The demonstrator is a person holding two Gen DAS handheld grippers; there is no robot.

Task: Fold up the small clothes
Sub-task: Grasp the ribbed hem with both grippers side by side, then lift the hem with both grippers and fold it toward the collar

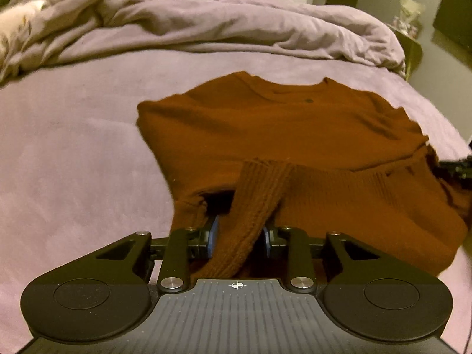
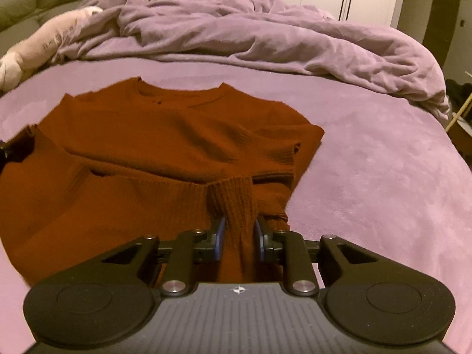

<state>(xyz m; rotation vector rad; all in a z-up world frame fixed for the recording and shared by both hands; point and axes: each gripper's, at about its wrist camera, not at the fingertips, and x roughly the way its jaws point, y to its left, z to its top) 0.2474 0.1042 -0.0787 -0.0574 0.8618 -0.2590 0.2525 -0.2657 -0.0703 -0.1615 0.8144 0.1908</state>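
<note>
The blue-padded fingers (image 1: 214, 230) of the left gripper (image 1: 240, 233) were seen closed on a bunch of ribbed knit at the near hem of the rust-brown sweater (image 1: 280, 135), the cloth being pinched between them and trailing down toward the camera. In the right wrist view the fingers (image 2: 219, 236) of the right gripper (image 2: 239, 237) were likewise clamped on a ribbed fold of the same sweater (image 2: 165, 147), at its other near corner. The hem was thus held at two points, lifted slightly off the purple bedsheet (image 1: 73, 162).

Beyond the grippers, the body of the sweater was laid flat on the bed, with one sleeve (image 2: 259, 150) already folded across the chest and its cuff lying near the right edge. The neckline (image 2: 180, 94) was turned away from the cameras, at the far end of the garment. Farther off, a rumpled purple duvet (image 1: 221, 20) was heaped across the bed, and a pale pillow (image 2: 44, 41) was visible at the far left.

The step in hand was judged to be the bottom-to-top fold: with the sleeves brought in, the hem was gripped for carrying toward the collar. For the next move, both grippers would need to be raised together and moved forward at an even pace, so that the hem is laid square on the shoulders and the folded sleeve is not dragged out of place; the grips should be released only once the cloth is resting.
</note>
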